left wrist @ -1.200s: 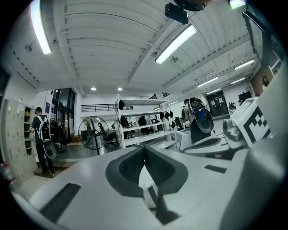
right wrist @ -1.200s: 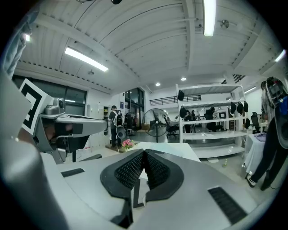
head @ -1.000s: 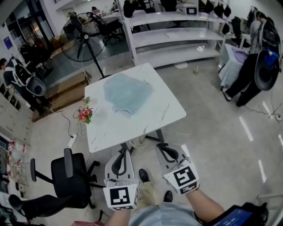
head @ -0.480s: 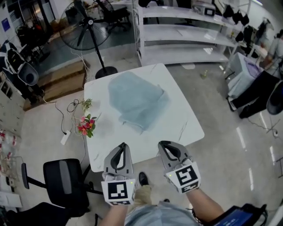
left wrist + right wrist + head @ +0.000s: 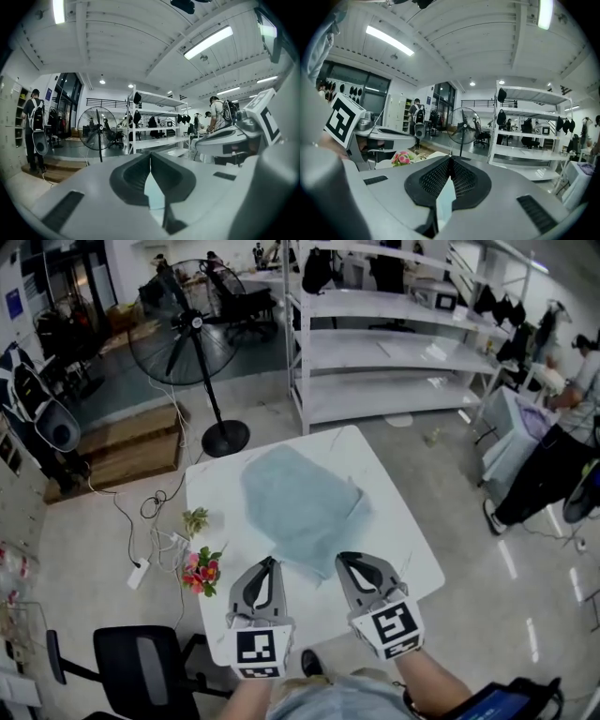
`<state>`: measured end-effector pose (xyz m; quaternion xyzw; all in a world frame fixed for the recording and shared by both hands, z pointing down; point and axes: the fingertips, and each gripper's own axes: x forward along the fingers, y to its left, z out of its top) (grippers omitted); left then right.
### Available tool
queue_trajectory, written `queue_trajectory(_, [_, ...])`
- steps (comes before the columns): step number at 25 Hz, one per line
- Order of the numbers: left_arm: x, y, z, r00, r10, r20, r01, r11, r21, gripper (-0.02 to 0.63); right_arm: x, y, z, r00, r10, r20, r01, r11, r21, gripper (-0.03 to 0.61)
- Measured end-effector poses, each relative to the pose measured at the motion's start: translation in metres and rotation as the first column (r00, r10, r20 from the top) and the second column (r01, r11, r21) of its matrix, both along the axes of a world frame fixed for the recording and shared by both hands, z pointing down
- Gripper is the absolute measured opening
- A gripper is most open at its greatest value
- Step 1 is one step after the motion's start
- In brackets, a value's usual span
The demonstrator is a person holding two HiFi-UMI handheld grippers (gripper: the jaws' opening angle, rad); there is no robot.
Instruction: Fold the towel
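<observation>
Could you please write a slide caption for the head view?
Left tool and right tool, both shut, near a rumpled blue towel on a white table.

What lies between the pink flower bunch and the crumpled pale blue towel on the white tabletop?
Nothing but bare white tabletop. In the head view the pink flower bunch sits at its left edge, clear of the pale blue towel.

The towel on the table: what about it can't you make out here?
- Head view: the towel is too small to count its layers.
- Head view: the left gripper and right gripper cover parts of its near edge.
- Both gripper views: each gripper's own body blocks the towel; only a pale sliver shows.
</observation>
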<state>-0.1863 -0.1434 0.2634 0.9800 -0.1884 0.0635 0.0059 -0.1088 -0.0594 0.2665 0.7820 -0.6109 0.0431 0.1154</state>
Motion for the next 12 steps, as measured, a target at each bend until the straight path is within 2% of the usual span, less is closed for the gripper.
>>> queue_trajectory(5, [0.017,-0.019,0.002,1.000,0.008,0.002,-0.008,1.000,0.014,0.009,0.020,-0.010,-0.007,1.000,0.024,-0.016,-0.024,1.000,0.012,0.014])
queue_trajectory(12, [0.046,-0.034,0.032,0.997,-0.005,0.073,0.007,1.000,-0.030,0.011,0.054,-0.017,0.009,1.000,0.014,0.025,-0.014,1.000,-0.014,0.014])
